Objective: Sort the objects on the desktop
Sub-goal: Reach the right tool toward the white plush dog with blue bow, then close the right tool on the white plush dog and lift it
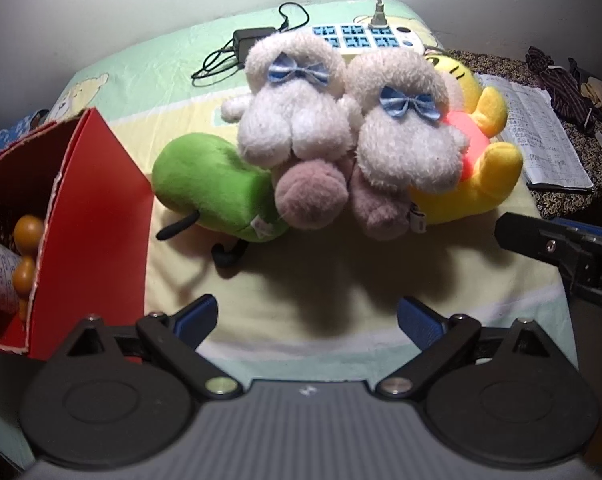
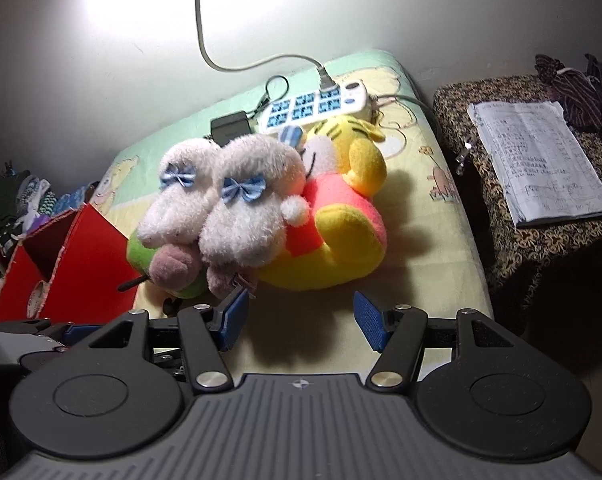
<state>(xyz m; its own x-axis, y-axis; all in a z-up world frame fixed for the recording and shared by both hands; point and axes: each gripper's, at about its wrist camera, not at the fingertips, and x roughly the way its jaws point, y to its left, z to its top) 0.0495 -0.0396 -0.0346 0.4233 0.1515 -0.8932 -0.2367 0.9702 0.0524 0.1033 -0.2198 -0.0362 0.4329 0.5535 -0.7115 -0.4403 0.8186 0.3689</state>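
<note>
Both tools, left tool (image 1: 307,316) and right tool (image 2: 301,320), spread and empty above the bed's (image 1: 301,280) near edge. Fluffy white plush slippers (image 1: 341,120) lie mid-bed, piled over a green plush (image 1: 213,184) and yellow plush (image 2: 341,232); a red cardboard box (image 1: 97,208) stands at the left edge. Risk: soft, overlapping pile may snag, dragging neighbours along

Dim room, with a blown-out glare on the wall (image 2: 141,20) far beyond the fingers, soft shadows falling toward them, and dark, curved fisheye edges.
</note>
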